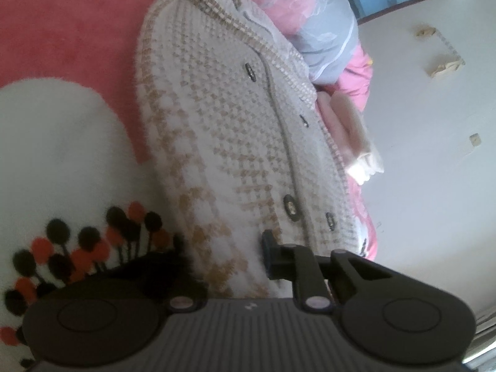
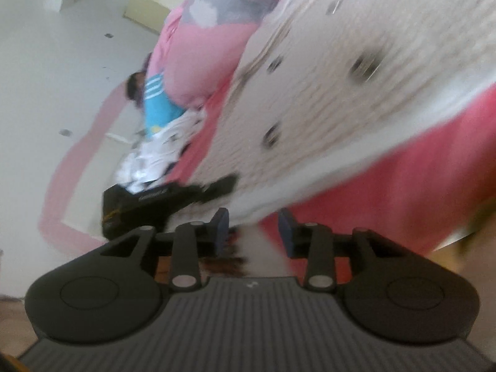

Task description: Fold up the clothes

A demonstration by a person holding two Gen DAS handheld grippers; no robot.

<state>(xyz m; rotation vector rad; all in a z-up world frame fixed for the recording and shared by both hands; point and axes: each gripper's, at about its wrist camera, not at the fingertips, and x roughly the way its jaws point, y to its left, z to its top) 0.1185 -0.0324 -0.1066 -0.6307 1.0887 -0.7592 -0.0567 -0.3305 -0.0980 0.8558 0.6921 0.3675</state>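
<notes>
1. Gripping the near hem: the left gripper (image 1: 260, 257) looked clamped on the cardigan (image 1: 223, 124). One finger (image 1: 269, 254) pressed into the fuzzy edge, the other was hidden under the knit, so that reading is a judgement.
2. The right gripper (image 2: 254, 231) stood open, both blue pads clear with nothing between them. The hem corner lay just beyond its tips, and that view was smeared.
3. The cardigan lay flat, front up and buttoned on the red blanket (image 1: 77, 31), running away from the left gripper. The large button (image 1: 290, 206) was near the hem and the collar at the far end.
4. Beyond it were a pink and grey quilt (image 1: 322, 31) and a small pale folded stack (image 1: 350, 130) along the garment's far side.
5. Step, as I read it: start of the bottom-to-collar fold, with one hem corner taken and the other not yet.
6. The next move called for the right gripper to close on its own hem corner. Then both would lift together and carry the hem toward the collar, keeping it level so the knit didn't skew or drag the blanket.
</notes>
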